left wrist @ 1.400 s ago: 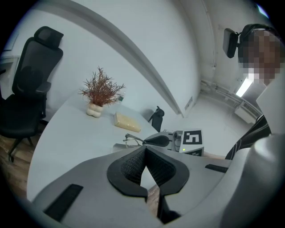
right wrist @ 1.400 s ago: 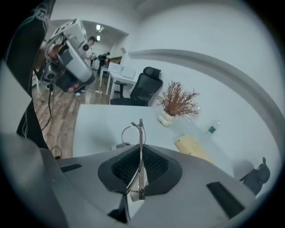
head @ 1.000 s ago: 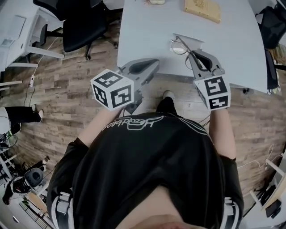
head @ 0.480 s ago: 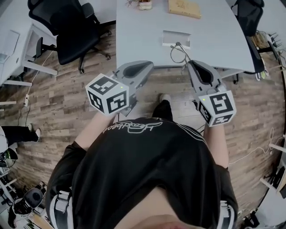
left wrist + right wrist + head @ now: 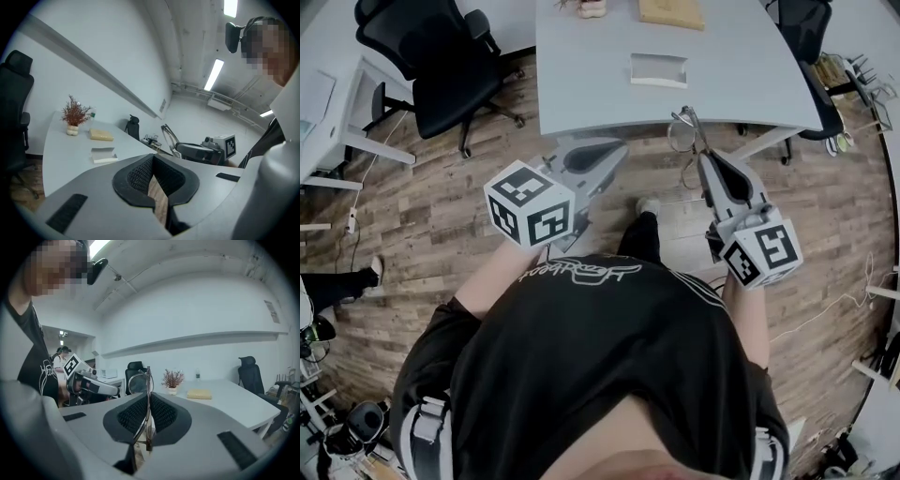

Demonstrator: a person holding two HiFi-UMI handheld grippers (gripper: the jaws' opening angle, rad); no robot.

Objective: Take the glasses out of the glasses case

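Note:
The thin-framed glasses hang in the air off the table's near edge, with my right gripper shut on one temple. In the right gripper view the glasses stand upright between the pads of the right gripper. The open grey glasses case lies on the white table, apart from both grippers. My left gripper is over the floor below the table edge, jaws together on nothing. In the left gripper view the left gripper faces the case and the glasses.
A wooden block and a small potted plant sit at the table's far side. A black office chair stands left of the table, another chair at its right. Wood floor lies under both grippers.
Both grippers have drawn back from the table toward my body. The glasses have come along in the right gripper, off the table's edge. The case has stayed on the table.

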